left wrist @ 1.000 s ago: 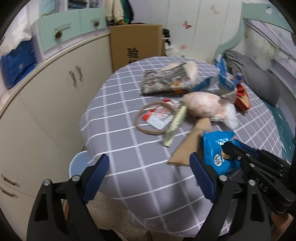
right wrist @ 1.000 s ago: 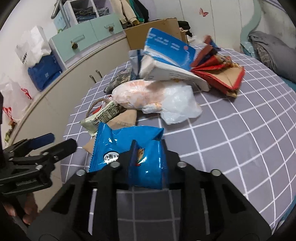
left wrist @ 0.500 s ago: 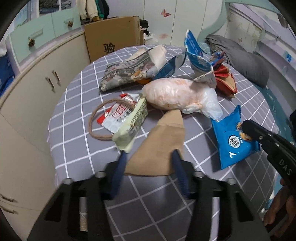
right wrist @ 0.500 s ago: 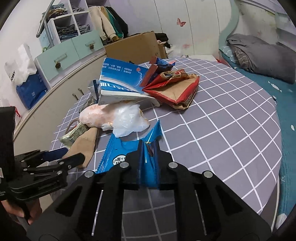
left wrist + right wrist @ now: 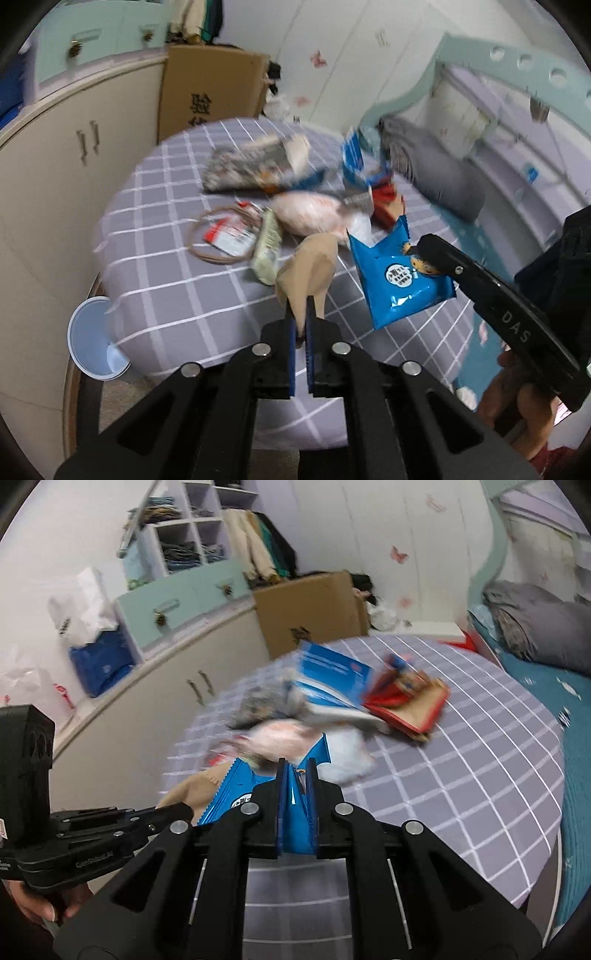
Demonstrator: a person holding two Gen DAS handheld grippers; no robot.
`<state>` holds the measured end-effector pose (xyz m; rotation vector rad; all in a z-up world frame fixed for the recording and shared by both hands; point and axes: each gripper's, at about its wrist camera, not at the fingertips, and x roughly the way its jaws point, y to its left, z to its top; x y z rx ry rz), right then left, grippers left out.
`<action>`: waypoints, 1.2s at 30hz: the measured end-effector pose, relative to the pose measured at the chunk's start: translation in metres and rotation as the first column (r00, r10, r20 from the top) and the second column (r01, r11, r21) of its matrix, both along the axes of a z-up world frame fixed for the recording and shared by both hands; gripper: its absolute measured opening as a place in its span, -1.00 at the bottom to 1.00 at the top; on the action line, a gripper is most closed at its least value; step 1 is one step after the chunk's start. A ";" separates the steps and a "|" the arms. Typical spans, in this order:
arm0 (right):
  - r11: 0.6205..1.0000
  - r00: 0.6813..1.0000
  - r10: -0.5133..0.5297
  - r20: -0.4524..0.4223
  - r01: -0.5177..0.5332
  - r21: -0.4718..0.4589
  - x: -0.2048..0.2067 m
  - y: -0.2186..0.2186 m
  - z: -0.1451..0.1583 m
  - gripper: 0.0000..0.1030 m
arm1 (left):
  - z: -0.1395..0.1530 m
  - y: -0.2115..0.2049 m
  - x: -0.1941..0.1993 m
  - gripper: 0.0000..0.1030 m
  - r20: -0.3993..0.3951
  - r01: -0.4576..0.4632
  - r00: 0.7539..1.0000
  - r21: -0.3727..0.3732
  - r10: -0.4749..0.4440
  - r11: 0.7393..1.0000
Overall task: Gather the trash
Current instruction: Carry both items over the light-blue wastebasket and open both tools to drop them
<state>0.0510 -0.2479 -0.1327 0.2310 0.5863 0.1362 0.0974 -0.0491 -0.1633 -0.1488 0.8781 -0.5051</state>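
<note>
My left tool (image 5: 302, 325) pinches a light, floppy tan paper piece (image 5: 308, 275) by its near corner, while my right tool (image 5: 295, 775) grips a crinkly, slippery blue foil snack wrapper (image 5: 397, 280) by its edge.

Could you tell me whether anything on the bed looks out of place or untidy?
Yes: wrappers and bags lie scattered across the checked bedspread, including a torn-open blue carton and a red packet. Litter on bedding looks odd.

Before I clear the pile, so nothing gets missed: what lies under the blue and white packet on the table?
The blue and white packet lies on a pink bag and white plastic, overlapping a red carton. Whatever is deeper is covered.
</note>
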 end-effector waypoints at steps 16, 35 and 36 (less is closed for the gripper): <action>0.882 0.882 0.464 -0.081 -0.468 -0.051 0.064 0.271 -0.021 -0.82 | -0.052 0.245 0.003 -0.92 -0.068 -0.541 0.837 0.051 0.543 0.839; 0.917 0.754 0.381 -0.535 -0.382 0.114 0.262 0.396 -0.321 -0.63 | -0.317 0.353 0.149 -0.92 -0.452 -0.643 0.577 0.263 0.680 0.720; 0.918 0.752 0.381 -0.537 -0.377 0.123 0.267 0.396 -0.328 -0.34 | -0.325 0.354 0.153 -0.92 -0.458 -0.642 0.573 0.263 0.679 0.720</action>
